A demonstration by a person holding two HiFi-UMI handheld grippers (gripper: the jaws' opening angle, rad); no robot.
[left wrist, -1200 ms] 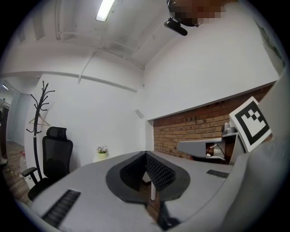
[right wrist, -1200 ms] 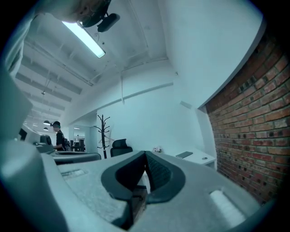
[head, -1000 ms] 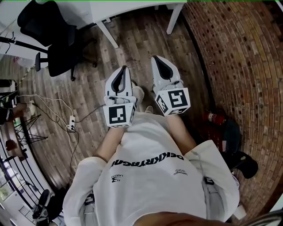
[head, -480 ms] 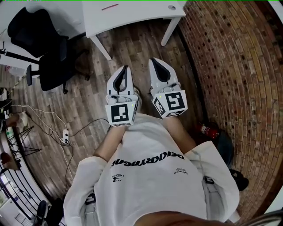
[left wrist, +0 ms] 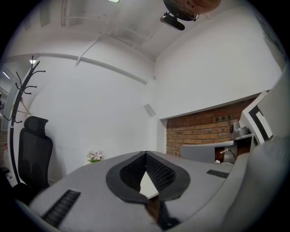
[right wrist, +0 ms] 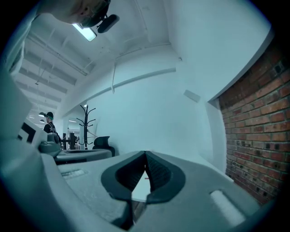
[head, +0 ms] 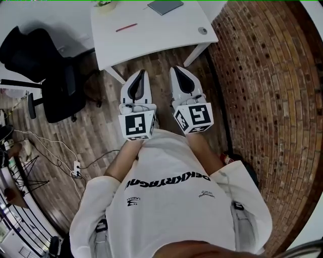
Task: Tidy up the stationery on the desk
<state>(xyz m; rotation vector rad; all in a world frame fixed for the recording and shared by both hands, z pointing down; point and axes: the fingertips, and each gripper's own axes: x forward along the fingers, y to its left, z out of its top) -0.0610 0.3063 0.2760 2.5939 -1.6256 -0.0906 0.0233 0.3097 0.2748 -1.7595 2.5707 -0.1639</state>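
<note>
A white desk (head: 151, 38) stands ahead, past both grippers. On it lie a red pen (head: 126, 27), a grey flat notebook (head: 165, 6), a roll of tape (head: 105, 4) at the far edge and a small round grey object (head: 202, 30) near the right corner. My left gripper (head: 142, 72) and right gripper (head: 176, 68) are held side by side over the wooden floor, just short of the desk's near edge. Both point level at the desk. The left gripper (left wrist: 145, 154) has its jaws shut with nothing in them. The right gripper (right wrist: 145, 154) is likewise shut and empty.
A black office chair (head: 45, 65) stands left of the desk. The brick wall (head: 272, 75) runs close along the right. A power strip with cables (head: 75, 169) lies on the floor at the left. A coat stand (left wrist: 20, 90) is by the far white wall.
The desk has come from the top edge well into the head view, and its objects now show. Both grippers stay shut, side by side, carried forward toward it.
</note>
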